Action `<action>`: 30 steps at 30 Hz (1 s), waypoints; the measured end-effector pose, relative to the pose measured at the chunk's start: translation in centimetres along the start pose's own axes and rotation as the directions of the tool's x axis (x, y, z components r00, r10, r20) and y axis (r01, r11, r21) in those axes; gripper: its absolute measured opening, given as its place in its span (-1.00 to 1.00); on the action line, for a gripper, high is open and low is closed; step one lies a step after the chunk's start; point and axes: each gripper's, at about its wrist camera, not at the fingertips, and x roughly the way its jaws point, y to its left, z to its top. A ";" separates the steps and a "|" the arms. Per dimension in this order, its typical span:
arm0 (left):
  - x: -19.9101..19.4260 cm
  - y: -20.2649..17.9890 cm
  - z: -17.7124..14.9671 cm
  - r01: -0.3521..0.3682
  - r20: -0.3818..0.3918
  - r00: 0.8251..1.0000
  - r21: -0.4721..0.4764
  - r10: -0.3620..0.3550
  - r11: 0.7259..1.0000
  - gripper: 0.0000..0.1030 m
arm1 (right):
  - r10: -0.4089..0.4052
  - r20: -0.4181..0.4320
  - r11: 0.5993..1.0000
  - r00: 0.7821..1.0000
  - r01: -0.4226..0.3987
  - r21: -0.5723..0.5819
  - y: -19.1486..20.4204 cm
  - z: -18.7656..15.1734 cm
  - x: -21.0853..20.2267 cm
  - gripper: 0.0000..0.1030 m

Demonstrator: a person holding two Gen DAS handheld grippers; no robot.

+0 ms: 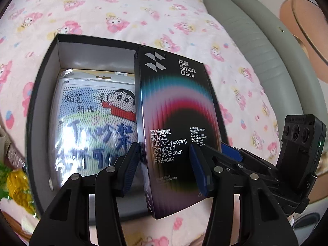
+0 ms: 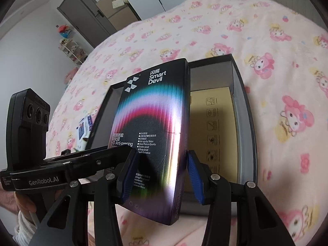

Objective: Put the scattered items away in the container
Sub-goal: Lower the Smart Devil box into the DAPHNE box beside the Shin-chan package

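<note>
The screen protector box (image 1: 174, 123) hides the black container's (image 1: 41, 94) right half.

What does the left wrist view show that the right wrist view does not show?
Only the left wrist view shows the clear-wrapped cartoon packet lying in the box and the yellow wrapped sweets outside it. Only the right wrist view shows the tan printed cardboard sheet in the box and a white and blue packet on the bedspread. Both show the black Smart Devil screen protector box and the open black cardboard box.
</note>
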 end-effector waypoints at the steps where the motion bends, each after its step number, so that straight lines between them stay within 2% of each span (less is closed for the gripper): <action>1: 0.7 0.4 0.4 0.002 -0.011 1.000 -0.017 -0.002 1.000 -0.01 | 0.001 -0.010 1.000 1.000 0.000 0.007 -0.4 0.3 0.5 -0.16; 9: 4.6 2.5 0.6 0.016 -0.085 0.996 -0.107 -0.025 0.994 0.01 | -0.032 -0.075 0.996 0.997 0.038 0.077 -2.6 -0.1 3.4 -0.16; 13: 5.2 3.1 0.7 -0.012 -0.103 0.995 -0.115 0.000 0.993 0.02 | -0.052 -0.099 0.996 0.994 0.058 0.065 -2.4 -0.5 4.2 -0.16; 16: 5.5 3.5 0.5 -0.027 -0.118 0.993 -0.118 0.013 0.993 -0.10 | -0.074 -0.124 0.995 0.990 0.081 0.053 -2.4 -0.7 5.0 -0.15; 19: 4.8 5.5 0.6 0.088 -0.101 0.988 -0.242 -0.115 0.966 -0.10 | -0.129 -0.116 0.991 0.985 0.130 -0.001 -1.9 -1.3 4.6 -0.16; 20: 4.3 5.8 0.7 0.069 -0.084 0.992 -0.244 -0.092 0.967 -0.10 | -0.133 -0.108 0.991 0.985 0.133 -0.014 -1.7 -1.5 4.3 -0.16; 22: 3.5 5.9 0.9 -0.024 -0.066 0.998 -0.216 0.010 0.976 -0.10 | -0.146 -0.084 0.989 0.986 0.144 -0.031 -1.5 -1.8 3.3 -0.16; 24: 3.1 5.7 1.1 -0.107 -0.063 0.993 -0.192 0.096 0.976 -0.10 | -0.154 -0.062 0.988 0.986 0.152 -0.035 -1.4 -1.7 2.5 -0.16; 27: 3.4 4.9 1.1 -0.254 -0.104 0.965 -0.151 0.240 0.955 -0.10 | -0.164 -0.054 0.986 0.985 0.163 -0.019 -1.4 -1.4 2.4 -0.16; 30: 4.1 4.1 1.2 -0.313 -0.113 0.946 -0.096 0.302 0.945 -0.10 | -0.170 -0.064 0.985 0.983 0.170 -0.008 -1.2 -1.3 2.9 -0.15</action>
